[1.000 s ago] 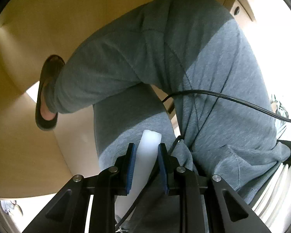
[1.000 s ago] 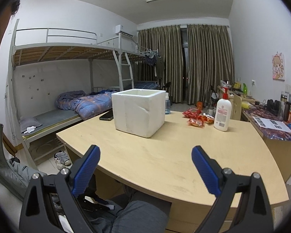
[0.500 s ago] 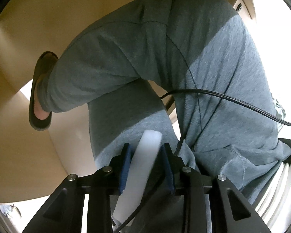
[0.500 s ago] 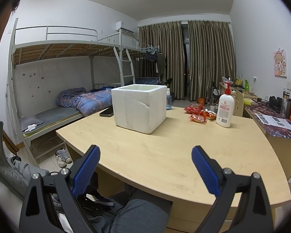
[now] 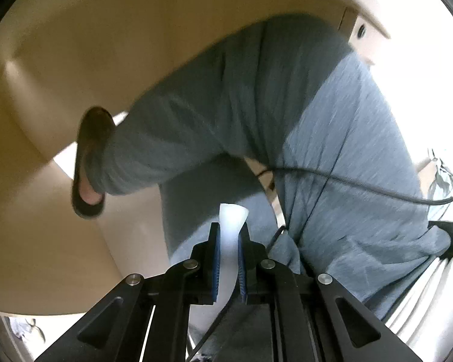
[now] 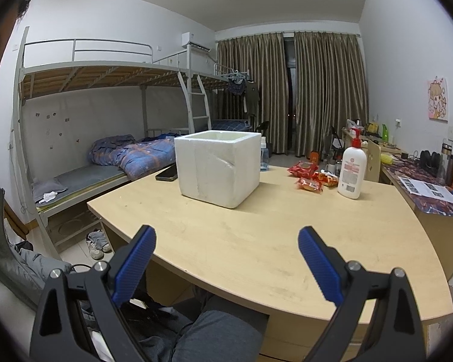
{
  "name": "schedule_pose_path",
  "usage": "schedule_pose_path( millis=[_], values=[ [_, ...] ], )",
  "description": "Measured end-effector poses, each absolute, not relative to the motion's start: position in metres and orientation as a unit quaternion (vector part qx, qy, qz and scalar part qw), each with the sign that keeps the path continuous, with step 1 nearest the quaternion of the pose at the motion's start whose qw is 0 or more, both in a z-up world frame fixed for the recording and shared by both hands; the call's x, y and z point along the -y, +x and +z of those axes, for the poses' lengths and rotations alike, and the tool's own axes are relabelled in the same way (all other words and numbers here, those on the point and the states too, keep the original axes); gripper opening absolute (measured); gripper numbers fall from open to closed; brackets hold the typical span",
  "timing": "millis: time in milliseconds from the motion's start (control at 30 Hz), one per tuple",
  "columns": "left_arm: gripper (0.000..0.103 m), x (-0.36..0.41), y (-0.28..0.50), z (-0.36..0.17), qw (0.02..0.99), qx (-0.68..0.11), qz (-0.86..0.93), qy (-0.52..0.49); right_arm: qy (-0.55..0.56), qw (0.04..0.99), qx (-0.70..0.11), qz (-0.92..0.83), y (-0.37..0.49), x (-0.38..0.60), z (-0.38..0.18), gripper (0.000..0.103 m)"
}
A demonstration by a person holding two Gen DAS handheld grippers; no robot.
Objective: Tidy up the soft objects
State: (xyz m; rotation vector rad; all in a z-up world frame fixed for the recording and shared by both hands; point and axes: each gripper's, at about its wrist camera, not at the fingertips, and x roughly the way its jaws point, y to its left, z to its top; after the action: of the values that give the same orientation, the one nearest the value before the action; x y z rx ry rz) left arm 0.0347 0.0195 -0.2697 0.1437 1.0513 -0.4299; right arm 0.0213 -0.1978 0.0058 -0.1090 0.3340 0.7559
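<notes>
White foam strip point(image 5: 231, 235) sits pinched and squashed between the blue pads of the left claw point(image 5: 229, 259), whose jaws have just been closing on it, down below the bench point(image 6: 256, 241) over the person's grey trousers point(image 5: 332, 150). Pickup looks done; next, lift it up toward the foam box point(image 6: 219, 167). Right claw point(image 6: 225, 259) hangs wide open, empty.

On the table point(image 6: 256, 250), snack packets point(image 6: 312, 178) lie between box point(image 6: 219, 167) and bottle point(image 6: 351, 170).
</notes>
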Motion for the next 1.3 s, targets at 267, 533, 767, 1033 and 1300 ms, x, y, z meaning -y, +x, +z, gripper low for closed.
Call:
schedule_pose_path(
  millis=[267,533,767,1033,1300],
  values=[
    [0.011,-0.016,0.015,-0.212,0.874,-0.436,-0.198,0.084,-0.054,0.913,-0.157,0.373,0.019,0.195,0.006,0.097],
    [0.009,-0.013,0.0,-0.171,0.895,-0.391,-0.197,0.087,-0.059,0.914,-0.148,0.373,0.014,0.196,0.008,0.097],
    [0.009,-0.018,-0.027,-0.086,0.93,-0.302,-0.192,0.081,-0.051,0.916,-0.142,0.371,0.012,0.201,0.009,0.097],
    [0.009,-0.038,-0.025,-0.02,0.958,-0.244,-0.138,0.055,-0.033,0.914,-0.134,0.382,0.016,0.199,0.009,0.097],
    [0.009,-0.054,0.004,0.027,0.974,-0.211,-0.085,0.019,-0.018,0.904,-0.11,0.412,0.026,0.183,0.019,0.097]
  ],
)
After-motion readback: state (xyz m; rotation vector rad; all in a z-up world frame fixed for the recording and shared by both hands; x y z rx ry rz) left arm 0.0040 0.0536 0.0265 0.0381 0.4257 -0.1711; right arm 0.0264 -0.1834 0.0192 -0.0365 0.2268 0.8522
